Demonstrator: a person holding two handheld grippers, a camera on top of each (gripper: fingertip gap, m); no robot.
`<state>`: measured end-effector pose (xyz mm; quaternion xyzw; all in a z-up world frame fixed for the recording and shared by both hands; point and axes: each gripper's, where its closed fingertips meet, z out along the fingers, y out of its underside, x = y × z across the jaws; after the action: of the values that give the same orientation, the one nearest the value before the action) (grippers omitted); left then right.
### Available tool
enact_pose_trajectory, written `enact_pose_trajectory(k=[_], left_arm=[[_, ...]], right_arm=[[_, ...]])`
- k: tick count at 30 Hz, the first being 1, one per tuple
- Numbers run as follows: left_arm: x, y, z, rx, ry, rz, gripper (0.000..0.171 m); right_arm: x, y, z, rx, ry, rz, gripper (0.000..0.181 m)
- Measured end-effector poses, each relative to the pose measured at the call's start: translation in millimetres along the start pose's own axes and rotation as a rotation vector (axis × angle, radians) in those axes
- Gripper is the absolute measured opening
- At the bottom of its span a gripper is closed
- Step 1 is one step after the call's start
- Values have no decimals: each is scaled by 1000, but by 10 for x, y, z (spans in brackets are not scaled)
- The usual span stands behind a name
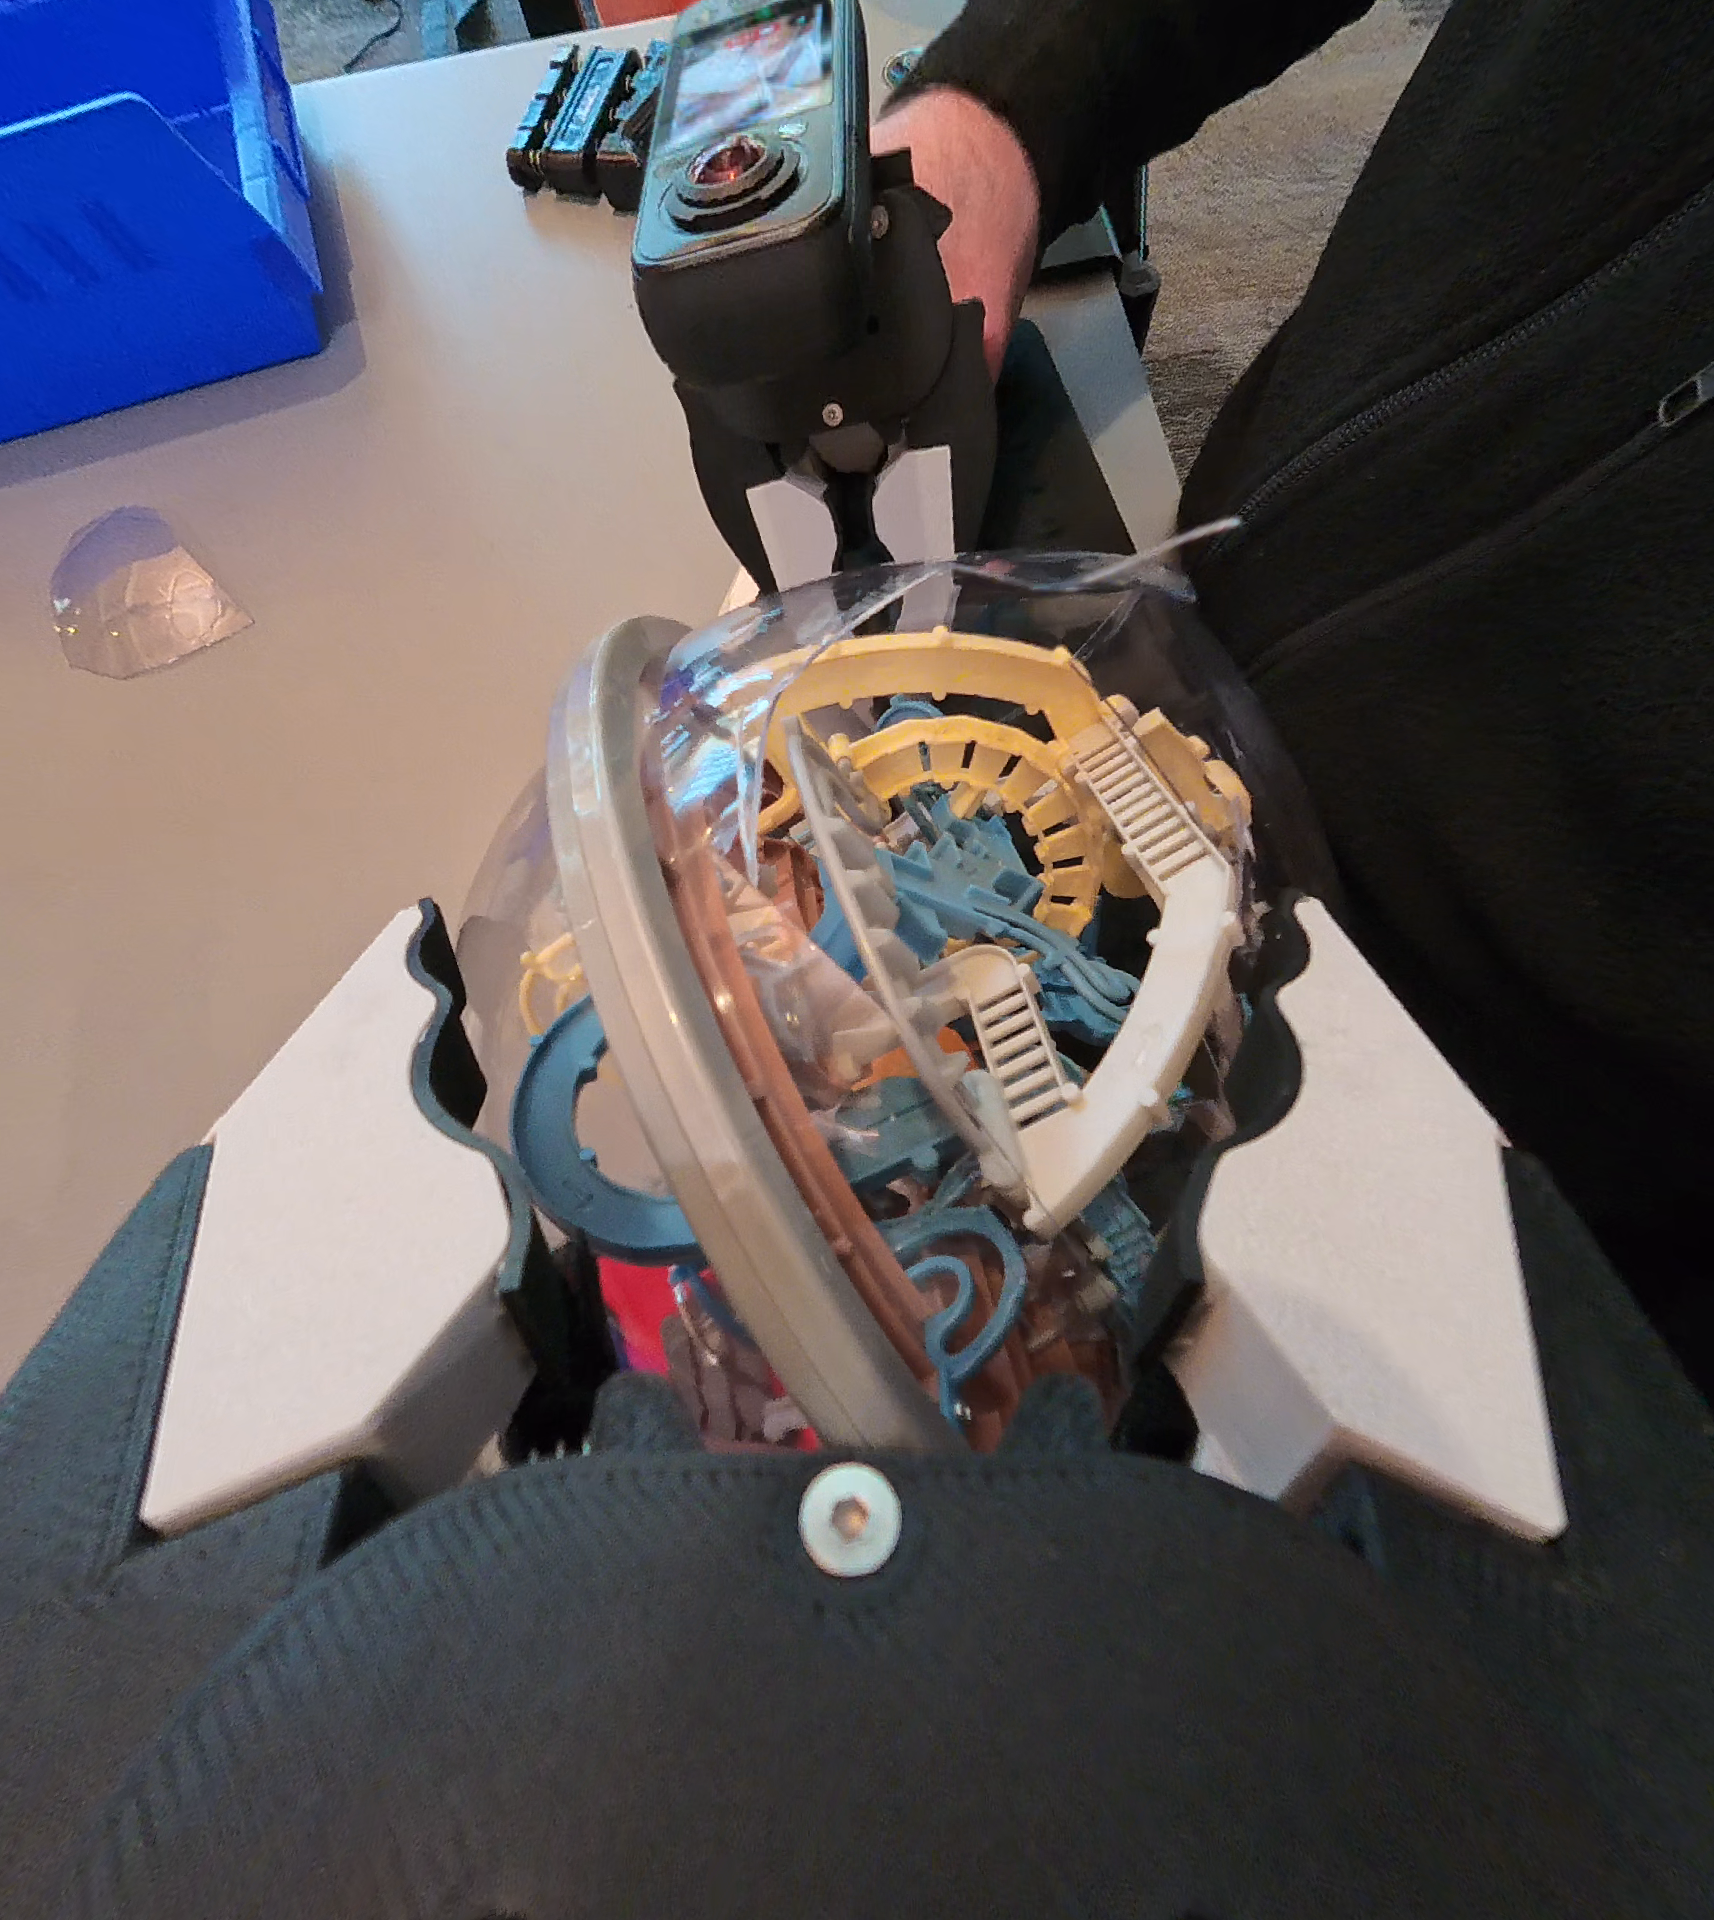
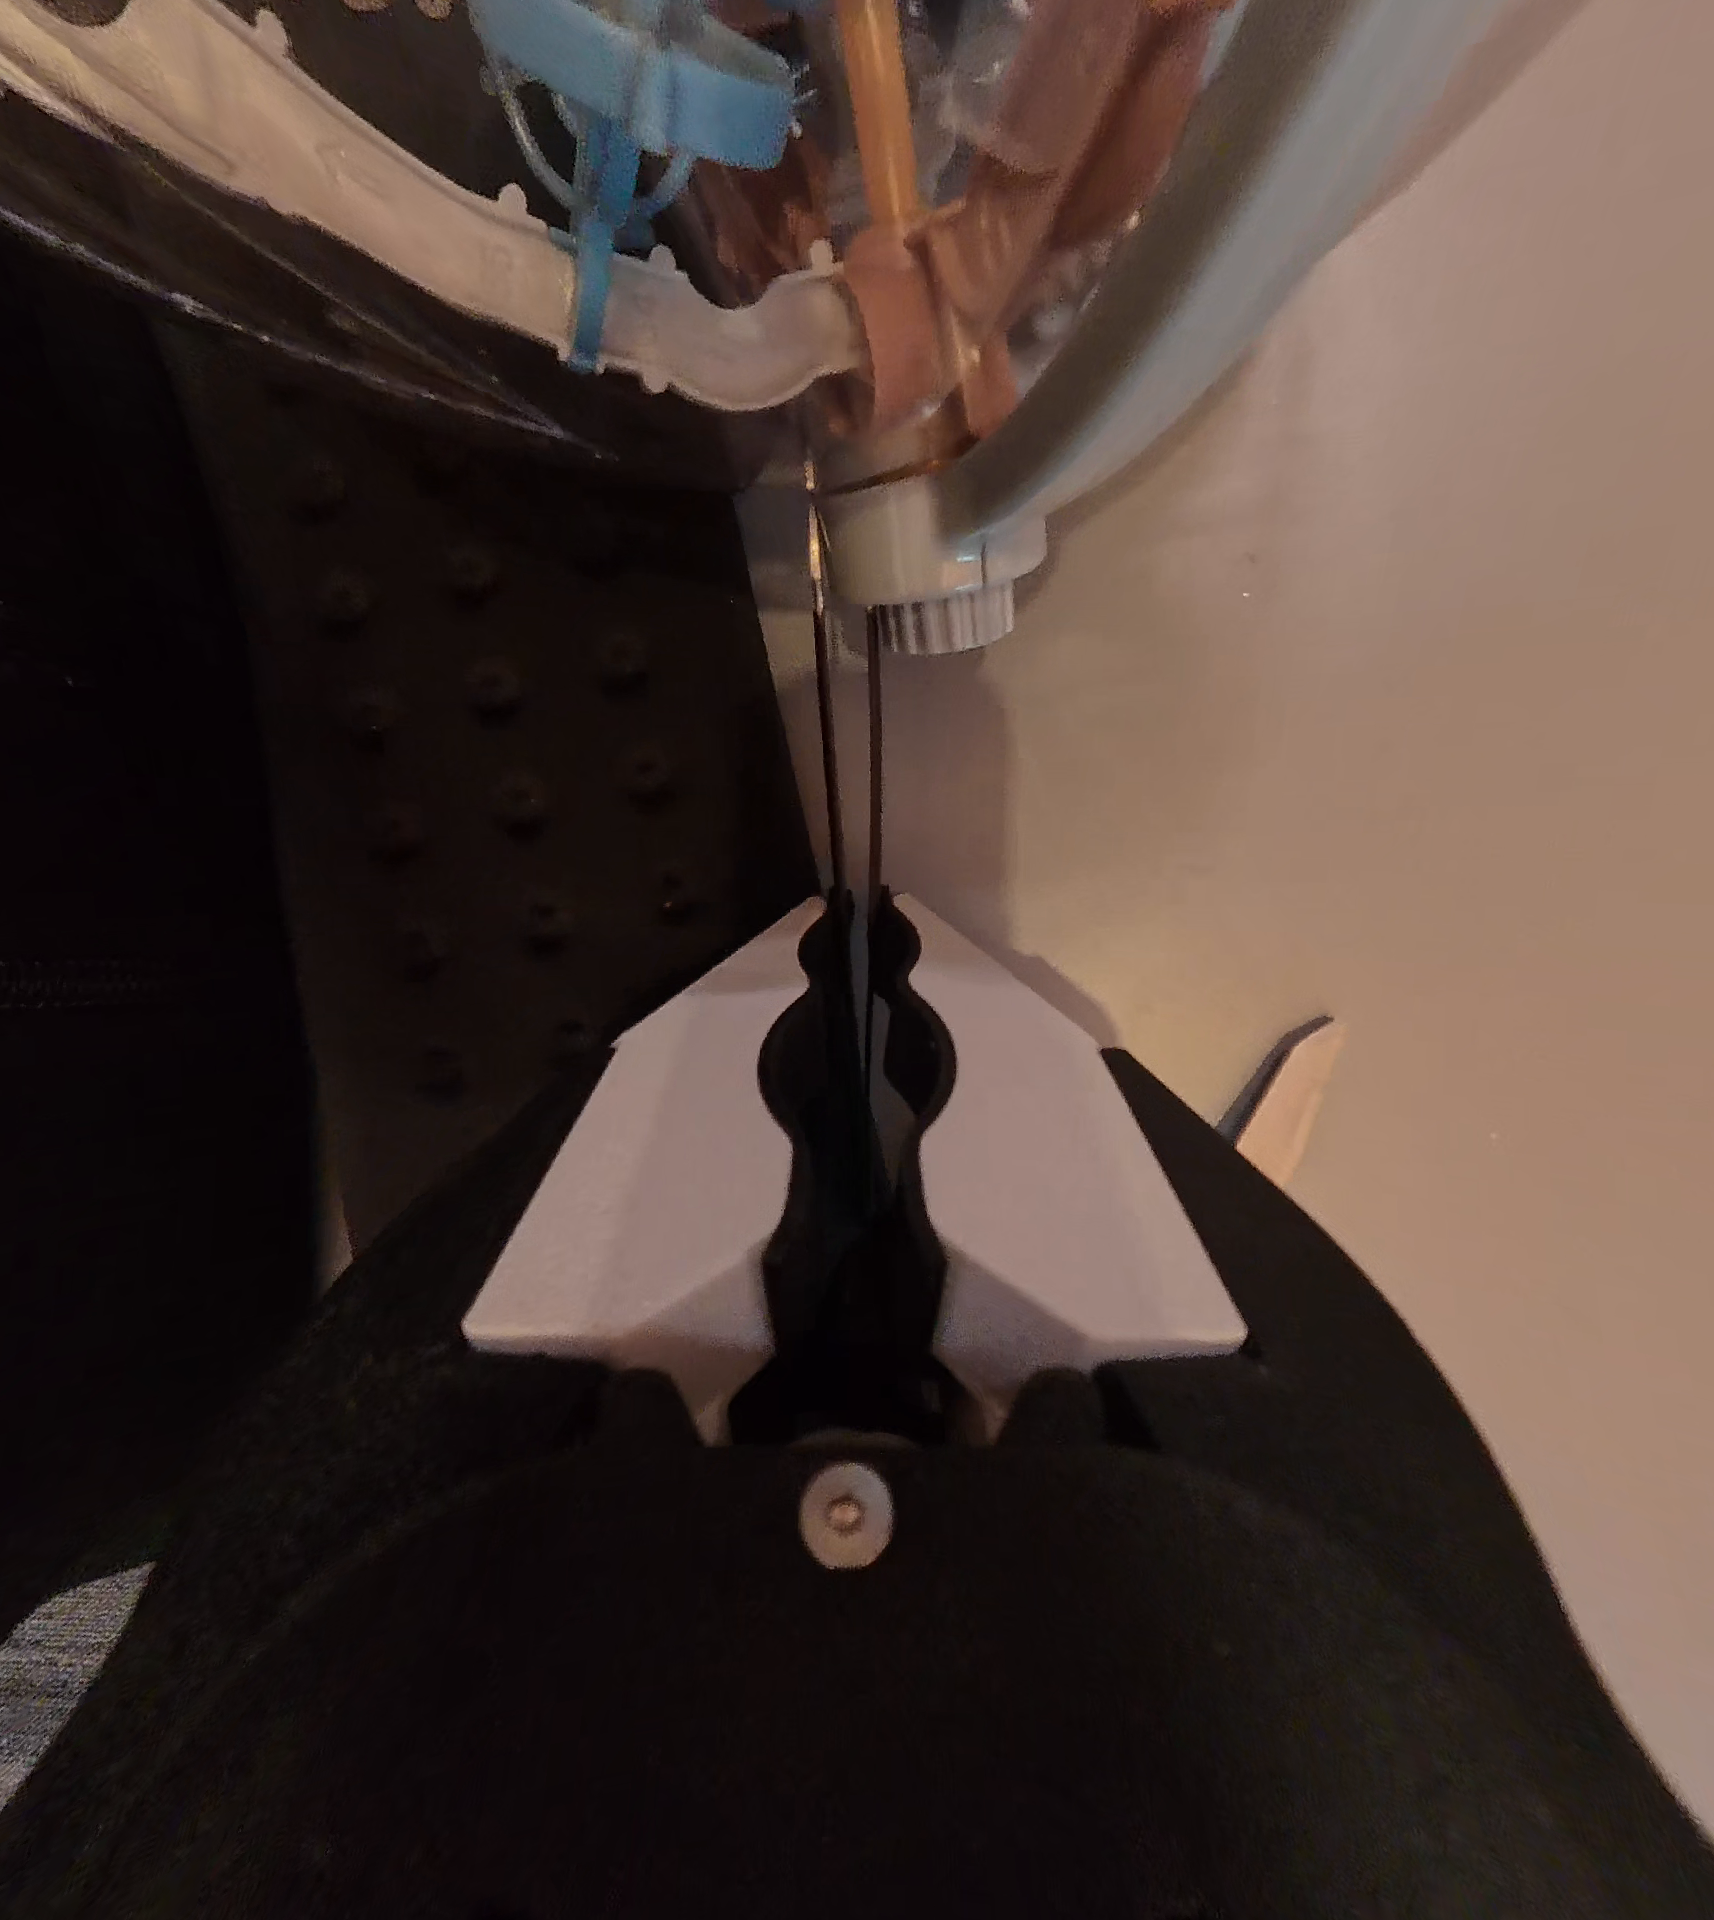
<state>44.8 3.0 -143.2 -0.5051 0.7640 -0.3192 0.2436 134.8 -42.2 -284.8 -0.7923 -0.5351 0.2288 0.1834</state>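
Observation:
My left gripper [image 1: 863,914] is shut on a clear maze ball [image 1: 894,935], with one white finger on each side of it. The ball has a grey ring [image 1: 624,935] around it and yellow, blue, white and brown tracks inside. Its clear shell is cracked open at the top. My right gripper [image 1: 853,551] comes in from the far side, held by a person's hand [image 1: 967,197]. In the right wrist view this gripper [image 2: 858,904] is shut on a thin clear shell flap [image 2: 851,769] that runs up to the ball's grey knob [image 2: 936,582].
A pale table [image 1: 313,831] lies below. A loose clear plastic shard [image 1: 141,597] lies on it to the left. A blue bin [image 1: 84,229] stands at the far left, and a black ribbed part [image 1: 572,114] lies at the back. The person's black jacket [image 1: 1507,520] fills the right. Across from one pair of fingers to the other is roughly 20 centimeters. The loose clear plastic shard [image 1: 141,597] is about equally far from each gripper, around 35 centimeters.

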Motion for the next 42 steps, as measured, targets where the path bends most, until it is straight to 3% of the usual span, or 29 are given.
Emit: enact_pose_trajectory(k=[25,29,34,39,42], left_arm=[[33,37,-136,39,3,-18,137],[39,55,-194,62,-14,-19,136],[49,72,-246,104,-26,-26,136],[50,82,-272,133,-19,-27,136],[46,103,-324,197,-17,-36,135]], right_arm=[[-31,-217,154,55,-69,-99,0],[-35,-261,96,90,-70,-81,10],[10,-228,-96,92,-70,-37,46],[100,-28,-331,87,-63,26,37],[84,116,-368,81,-69,47,23]])
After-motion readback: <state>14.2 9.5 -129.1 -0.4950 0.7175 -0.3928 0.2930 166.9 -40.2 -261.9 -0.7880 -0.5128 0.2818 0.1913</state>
